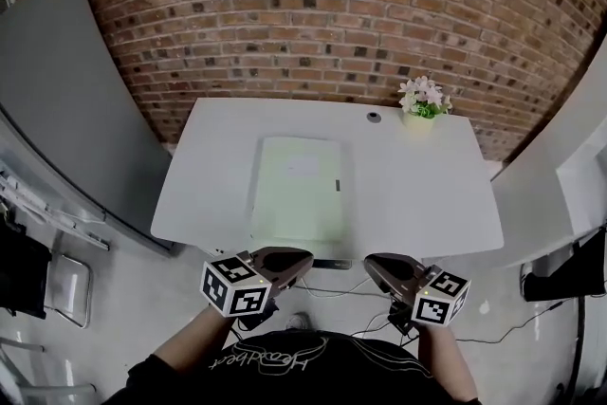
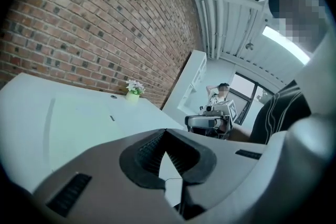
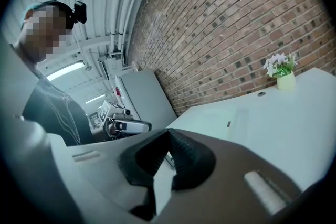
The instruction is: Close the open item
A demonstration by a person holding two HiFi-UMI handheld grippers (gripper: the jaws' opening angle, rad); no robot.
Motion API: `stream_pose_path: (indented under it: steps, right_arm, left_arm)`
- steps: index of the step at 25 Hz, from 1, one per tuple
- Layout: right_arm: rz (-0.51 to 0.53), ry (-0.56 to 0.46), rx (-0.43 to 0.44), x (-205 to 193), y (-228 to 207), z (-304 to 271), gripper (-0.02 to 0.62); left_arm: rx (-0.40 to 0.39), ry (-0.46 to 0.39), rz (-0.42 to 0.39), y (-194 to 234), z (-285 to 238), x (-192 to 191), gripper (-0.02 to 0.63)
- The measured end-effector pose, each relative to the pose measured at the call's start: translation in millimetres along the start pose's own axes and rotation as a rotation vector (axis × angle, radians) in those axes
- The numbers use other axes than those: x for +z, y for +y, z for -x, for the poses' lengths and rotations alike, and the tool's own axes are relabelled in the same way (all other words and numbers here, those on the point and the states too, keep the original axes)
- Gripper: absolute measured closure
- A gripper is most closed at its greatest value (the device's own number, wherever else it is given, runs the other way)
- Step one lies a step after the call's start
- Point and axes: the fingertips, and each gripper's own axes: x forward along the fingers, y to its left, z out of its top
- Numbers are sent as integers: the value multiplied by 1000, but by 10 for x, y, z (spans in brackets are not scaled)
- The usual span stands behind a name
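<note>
Item: pale green flat rectangular item [image 1: 296, 190] on the white table [image 1: 427, 194], ahead of my left gripper [image 1: 302, 257] and right gripper [image 1: 375, 266], apart from both.
Jaws: both pairs closed together, empty.
Far right: small potted flowers [image 1: 420, 104].

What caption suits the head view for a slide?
The left tool and right tool, shut and empty, held short of a white table bearing a pale green item and a flower pot.

a flat rectangular item [image 1: 296, 190] lies on the table [image 1: 417, 204], left of centre; a flower pot [image 1: 418, 119] stands far right, before the brick wall [image 1: 313, 5].
</note>
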Motion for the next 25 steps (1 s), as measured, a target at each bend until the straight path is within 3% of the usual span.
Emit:
stream_pose_path:
  steps: [5, 10, 15, 25]
  right_arm:
    - [-3, -29, 60, 170, 252, 235, 592]
    - [45, -36, 115, 226, 544, 434, 592]
    - [15, -64, 187, 186, 834, 668, 592]
    - [57, -70, 213, 30, 1154, 974, 592]
  left_arm:
    - [23, -56, 32, -363, -1, 73, 604]
    - [48, -99, 10, -802, 112, 74, 604]
    - [69, -133, -15, -1183, 163, -5, 604]
    - [96, -155, -62, -1647, 161, -175, 604]
